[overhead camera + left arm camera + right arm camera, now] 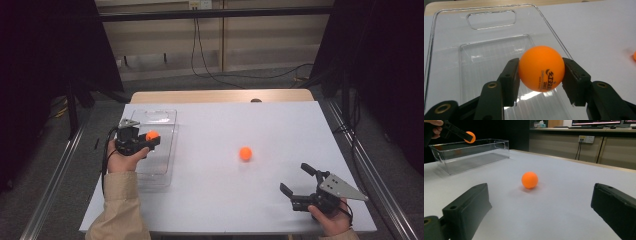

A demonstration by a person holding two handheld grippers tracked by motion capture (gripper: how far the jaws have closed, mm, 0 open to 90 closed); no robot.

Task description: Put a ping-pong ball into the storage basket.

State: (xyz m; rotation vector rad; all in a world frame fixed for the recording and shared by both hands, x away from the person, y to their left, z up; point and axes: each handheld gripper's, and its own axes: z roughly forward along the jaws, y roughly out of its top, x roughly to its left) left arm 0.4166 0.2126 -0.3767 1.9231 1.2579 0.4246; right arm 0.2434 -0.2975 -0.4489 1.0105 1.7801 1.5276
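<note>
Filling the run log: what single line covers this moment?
left claw: shut on ping-pong ball above clear bin | right claw: open | second ball: on table

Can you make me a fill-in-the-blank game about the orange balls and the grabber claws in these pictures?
1. The left gripper is shut on an orange ____.
2. The held ball hangs over the clear plastic ____.
3. The other ball lies on the white ____.
4. The right gripper has its jaws ____, with nothing between them.

Missing words: ball; box; table; open
</note>
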